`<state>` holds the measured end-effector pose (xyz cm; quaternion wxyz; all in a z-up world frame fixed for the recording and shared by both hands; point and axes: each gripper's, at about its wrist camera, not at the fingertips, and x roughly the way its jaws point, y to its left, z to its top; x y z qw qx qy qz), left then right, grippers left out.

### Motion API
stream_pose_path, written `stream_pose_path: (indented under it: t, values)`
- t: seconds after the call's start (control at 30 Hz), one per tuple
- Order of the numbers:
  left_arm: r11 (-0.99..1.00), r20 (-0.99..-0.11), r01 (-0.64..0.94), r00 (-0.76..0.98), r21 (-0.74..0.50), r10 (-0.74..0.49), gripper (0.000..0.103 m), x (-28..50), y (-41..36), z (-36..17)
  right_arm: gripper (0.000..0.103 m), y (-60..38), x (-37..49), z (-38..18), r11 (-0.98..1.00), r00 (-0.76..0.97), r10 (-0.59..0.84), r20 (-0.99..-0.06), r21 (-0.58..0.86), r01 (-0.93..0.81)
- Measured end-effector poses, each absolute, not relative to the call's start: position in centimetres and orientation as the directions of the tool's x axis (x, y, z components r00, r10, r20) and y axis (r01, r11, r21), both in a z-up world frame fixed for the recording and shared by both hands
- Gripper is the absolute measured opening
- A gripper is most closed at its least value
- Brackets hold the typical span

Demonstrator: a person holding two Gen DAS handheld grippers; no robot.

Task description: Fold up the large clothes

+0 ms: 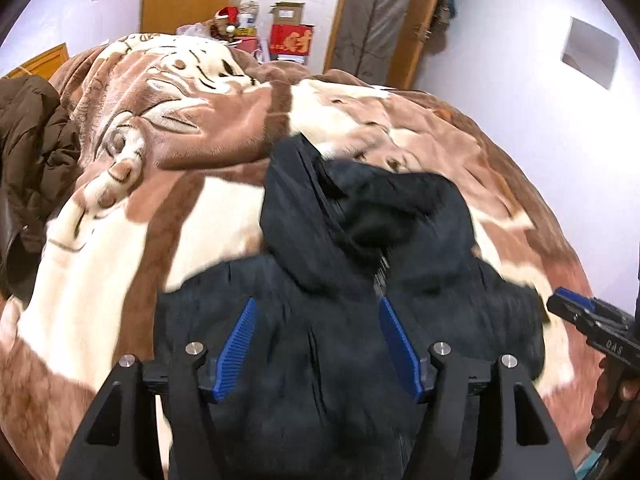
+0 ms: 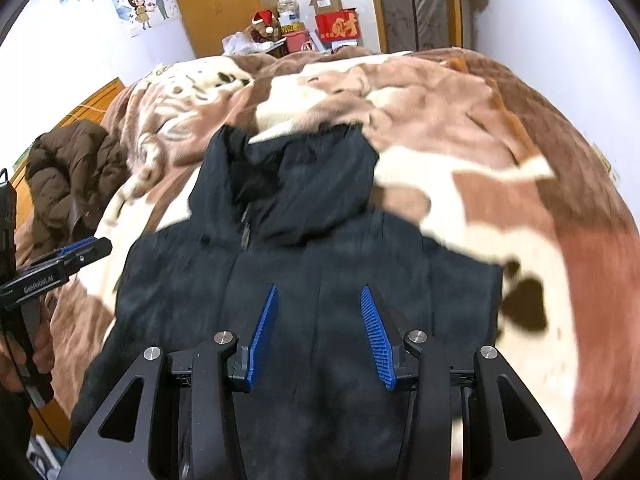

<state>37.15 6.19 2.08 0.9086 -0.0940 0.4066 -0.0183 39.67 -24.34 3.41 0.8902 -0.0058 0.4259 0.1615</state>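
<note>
A black hooded padded jacket (image 1: 360, 280) lay spread on a plush brown-and-cream patterned blanket (image 1: 160, 200) covering the bed, its body directly beneath and ahead of both tools and its hood (image 2: 304, 184) bunched at the far end, beyond the fingertips. The left gripper (image 1: 316, 308) hung over the jacket's body with its blue ribbed pads (image 1: 238, 352) set wide apart and nothing between them, so it was released. The right gripper (image 2: 318, 296) hovered over the same garment, its jaws likewise spread and holding nothing; whether either tool's fingertips touched the cloth could not be told. In the left wrist view the right gripper appeared at the far right edge, level with the jacket's shoulder, and in the right wrist view the left gripper appeared at the far left edge, just off the jacket's other side over the blanket. A brown puffy coat (image 2: 72, 176) lay heaped well to the left of both tools, near the bed's edge. Far ahead, past the blanket, stood a red cardboard box with gold lettering (image 2: 338, 26) beside a plush toy in a red Santa hat (image 2: 262, 24), and a cartoon poster of two children (image 2: 146, 4) hung on the white wall to the left of an orange wooden wardrobe (image 2: 216, 0).
</note>
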Motion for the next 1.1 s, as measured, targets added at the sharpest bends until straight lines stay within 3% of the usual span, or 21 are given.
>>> stream_pose_path:
  t: [0.13,0.63,0.7,0.73,0.77,0.8,1.1]
  values:
    - [0.980,-0.746,-0.076,0.660,-0.185,-0.090,0.068,42.5,7.5,1.0,0.050,-24.0,44.8,2.6,0.947,0.575,0.286,-0.767,0.135,-0.291]
    - [0.983,-0.795,-0.110,0.604,-0.150,-0.054,0.070,57.8,7.9,-5.2,0.050,-21.7,61.4,-2.1,0.959,0.526,0.215,-0.823,0.076,-0.272]
    - [0.984,-0.791,-0.096,0.609,-0.147,-0.059,0.057,58.3,7.3,-5.7,0.050,-21.3,62.4,-3.1,0.958,0.491,0.216,-0.844,0.085,-0.276]
    - [0.986,-0.795,-0.084,0.603,-0.146,-0.067,0.031,58.3,7.0,-6.0,0.036,-21.0,62.5,-3.3,0.957,0.484,0.209,-0.850,0.077,-0.278]
    - [0.987,-0.799,-0.071,0.596,-0.144,-0.074,0.009,58.3,6.8,-6.0,0.015,-20.8,62.4,-3.2,0.955,0.487,0.209,-0.848,0.070,-0.288]
    - [0.989,-0.794,-0.058,0.604,-0.135,-0.073,0.008,57.9,6.6,-5.9,0.005,-20.5,61.9,-3.0,0.949,0.490,0.225,-0.842,0.076,-0.305]
    - [0.979,-0.670,-0.023,0.732,-0.201,-0.120,0.004,49.1,7.8,0.9,0.005,-21.5,52.8,5.4,0.925,0.630,0.338,-0.699,0.123,-0.360]
